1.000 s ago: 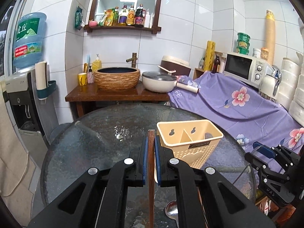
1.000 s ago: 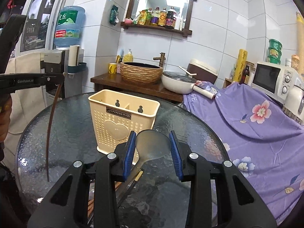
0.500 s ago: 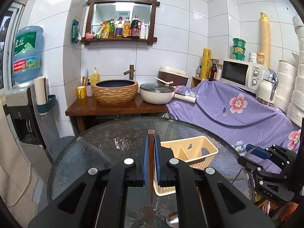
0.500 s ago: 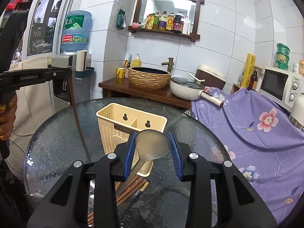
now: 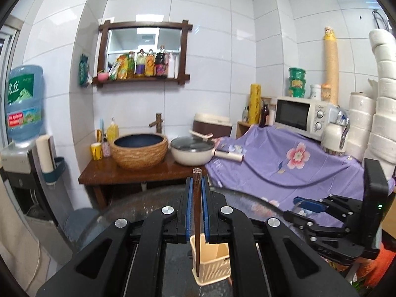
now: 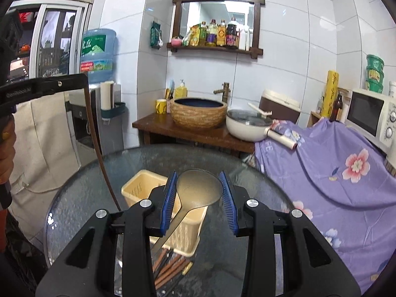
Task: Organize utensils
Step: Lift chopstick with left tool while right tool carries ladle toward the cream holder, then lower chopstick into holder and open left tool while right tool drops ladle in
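Note:
My left gripper (image 5: 197,185) is shut on a brown wooden chopstick (image 5: 197,222) that hangs upright, its lower tip over the cream plastic utensil holder (image 5: 212,264) on the glass table. In the right wrist view the left gripper (image 6: 81,79) holds the chopstick (image 6: 99,148) high at the left, its tip beside the holder (image 6: 141,190). My right gripper (image 6: 198,193) is shut on a metal spoon (image 6: 198,190), bowl up, above the holder. Several chopsticks (image 6: 170,267) lie on the table (image 6: 81,198) in front of the holder.
A wooden stand with a woven basin (image 6: 198,113) and a white pan (image 6: 247,126) is behind the table. A purple flowered cloth (image 6: 334,173) covers the counter at right, with a microwave (image 6: 371,116). A water dispenser (image 6: 96,57) stands at left.
Both grippers have risen. The left one lifted the chopstick well above the table, its tip now over the holder. The right one rose with the spoon.

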A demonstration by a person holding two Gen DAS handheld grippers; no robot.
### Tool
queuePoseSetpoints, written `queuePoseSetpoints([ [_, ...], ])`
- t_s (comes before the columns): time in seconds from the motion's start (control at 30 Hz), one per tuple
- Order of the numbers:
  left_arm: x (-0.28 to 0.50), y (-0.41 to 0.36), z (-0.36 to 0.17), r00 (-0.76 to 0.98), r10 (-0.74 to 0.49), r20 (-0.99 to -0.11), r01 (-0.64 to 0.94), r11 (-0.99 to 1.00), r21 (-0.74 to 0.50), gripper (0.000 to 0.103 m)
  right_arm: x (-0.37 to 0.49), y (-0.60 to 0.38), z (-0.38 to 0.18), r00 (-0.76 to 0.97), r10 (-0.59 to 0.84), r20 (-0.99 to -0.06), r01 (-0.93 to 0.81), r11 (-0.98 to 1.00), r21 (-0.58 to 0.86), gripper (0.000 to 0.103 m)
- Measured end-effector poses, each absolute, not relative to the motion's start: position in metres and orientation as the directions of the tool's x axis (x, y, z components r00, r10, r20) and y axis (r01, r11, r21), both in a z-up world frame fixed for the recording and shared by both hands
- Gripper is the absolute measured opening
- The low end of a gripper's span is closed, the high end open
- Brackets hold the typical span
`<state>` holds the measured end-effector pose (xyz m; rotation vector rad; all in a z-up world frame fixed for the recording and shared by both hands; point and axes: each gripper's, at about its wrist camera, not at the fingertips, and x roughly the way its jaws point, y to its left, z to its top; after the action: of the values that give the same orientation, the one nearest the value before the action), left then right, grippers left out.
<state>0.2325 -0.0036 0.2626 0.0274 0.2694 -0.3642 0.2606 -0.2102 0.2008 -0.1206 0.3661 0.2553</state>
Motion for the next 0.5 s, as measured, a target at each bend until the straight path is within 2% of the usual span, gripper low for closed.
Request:
queuePoseSetpoints([
  [0.17, 0.234, -0.011, 0.305, 0.914, -0.35, -0.206, 0.358, 0.934, -0.001, 0.007, 0.279, -0.211, 0.239, 0.923, 0.207, -0.324, -0.243, 0.967, -0.076, 0.036],
  [0.27, 0.242, -0.019, 0.318, 0.908, -0.367, -0.202, 0.371, 0.928, -0.016, 0.007, 0.293, -0.209, 0.251, 0.935, 0.176, -0.308, -0.213, 0.973, -0.092, 0.036],
  [0.5, 0.271, -0.036, 0.292, 0.896, -0.363, -0.257, 0.364, 0.93, -0.044, 0.007, 0.323, -0.199, 0.223, 0.935, 0.115, -0.336, -0.171, 0.975, -0.142, 0.036],
])
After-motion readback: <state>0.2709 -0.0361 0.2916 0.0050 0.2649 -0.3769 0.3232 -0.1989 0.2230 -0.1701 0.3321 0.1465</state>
